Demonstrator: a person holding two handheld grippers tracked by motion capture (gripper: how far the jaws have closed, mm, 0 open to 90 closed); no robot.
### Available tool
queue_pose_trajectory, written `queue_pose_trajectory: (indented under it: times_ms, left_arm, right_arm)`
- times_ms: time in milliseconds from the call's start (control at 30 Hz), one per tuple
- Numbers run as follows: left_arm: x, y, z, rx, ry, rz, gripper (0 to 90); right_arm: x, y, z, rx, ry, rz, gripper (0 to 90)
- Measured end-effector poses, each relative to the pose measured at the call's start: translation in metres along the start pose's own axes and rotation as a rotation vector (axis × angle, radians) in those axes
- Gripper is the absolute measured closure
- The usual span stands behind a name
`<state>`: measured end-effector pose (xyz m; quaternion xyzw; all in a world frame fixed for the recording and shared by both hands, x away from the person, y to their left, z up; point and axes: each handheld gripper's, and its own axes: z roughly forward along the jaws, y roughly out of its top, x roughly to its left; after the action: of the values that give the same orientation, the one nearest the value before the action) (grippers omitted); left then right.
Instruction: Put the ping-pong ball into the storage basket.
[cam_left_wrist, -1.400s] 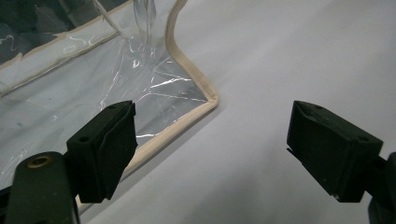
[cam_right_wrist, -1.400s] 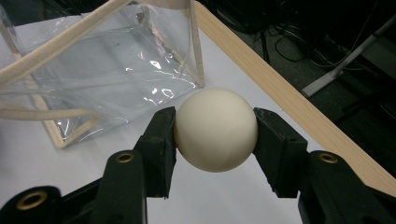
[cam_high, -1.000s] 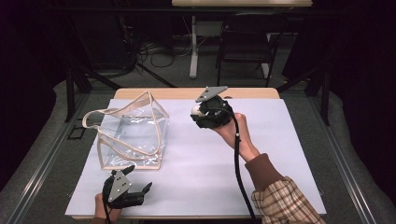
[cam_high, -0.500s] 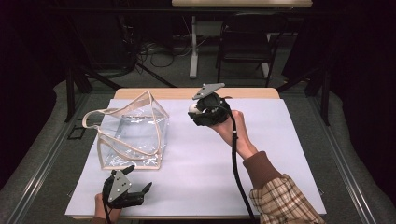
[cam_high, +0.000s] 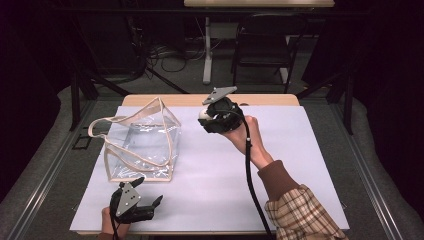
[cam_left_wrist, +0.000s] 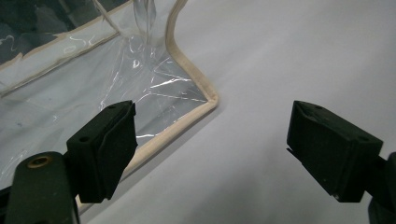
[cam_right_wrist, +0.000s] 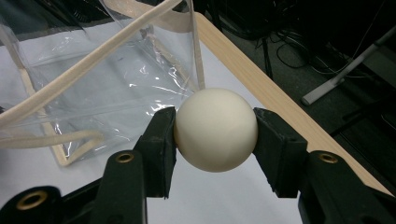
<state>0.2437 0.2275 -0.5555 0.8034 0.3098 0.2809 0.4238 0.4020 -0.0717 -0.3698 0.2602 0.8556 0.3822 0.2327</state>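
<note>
My right tongs (cam_right_wrist: 215, 128) are clamped on a cream ball (cam_right_wrist: 215, 129), one black pad pressed against each side of it, so the ball sits squarely between them and clear of the tabletop (cam_high: 210, 175). In the high view I see those right tongs (cam_high: 206, 118) raised over the far middle of the white sheet, aimed toward the clear bag (cam_high: 142, 145), with the ball (cam_high: 203, 114) showing as a pale spot at their front. The ball is round, so I can give it no long axis or facing. The clear bag stands on the left part of the tabletop, just beside the ball as the right gripper view frames it, its beige-trimmed mouth upward and its beige handle (cam_right_wrist: 79, 74) slanting across in front. Its longer side runs roughly toward the far edge of the tabletop. My left tongs (cam_left_wrist: 212, 149) stand wide apart with nothing between them; one pad (cam_left_wrist: 105, 149) hangs above the bag's near corner (cam_left_wrist: 208, 100), though I cannot tell whether it touches. In the high view the left tongs (cam_high: 150, 195) sit low at the near edge, near the bag.
</note>
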Motion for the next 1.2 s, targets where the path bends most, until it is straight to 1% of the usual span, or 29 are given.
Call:
queue_pose_trajectory:
  times_ms: [133,567,1000,1100,1200]
  left_arm:
    - [0.0,0.0,0.0,0.005,0.0,0.002,16.2]
    - [0.0,0.0,0.0,-0.002,-0.001,-0.001,16.2]
    - [0.0,0.0,0.0,-0.001,0.0,-0.002,16.2]
    - [0.0,0.0,0.0,-0.003,0.001,-0.002,16.2]
    - [0.0,0.0,0.0,-0.002,0.001,-0.002,16.2]
  right_arm:
    - [0.003,0.004,0.0,-0.019,0.004,-0.014,51.0]
    - [0.011,0.017,0.003,-0.009,0.017,-0.04,51.0]
    - [0.02,0.03,0.006,-0.019,0.023,-0.068,51.0]
    - [0.021,0.031,0.008,-0.018,0.025,-0.062,51.0]
    - [0.022,0.032,0.01,-0.016,0.027,-0.065,51.0]
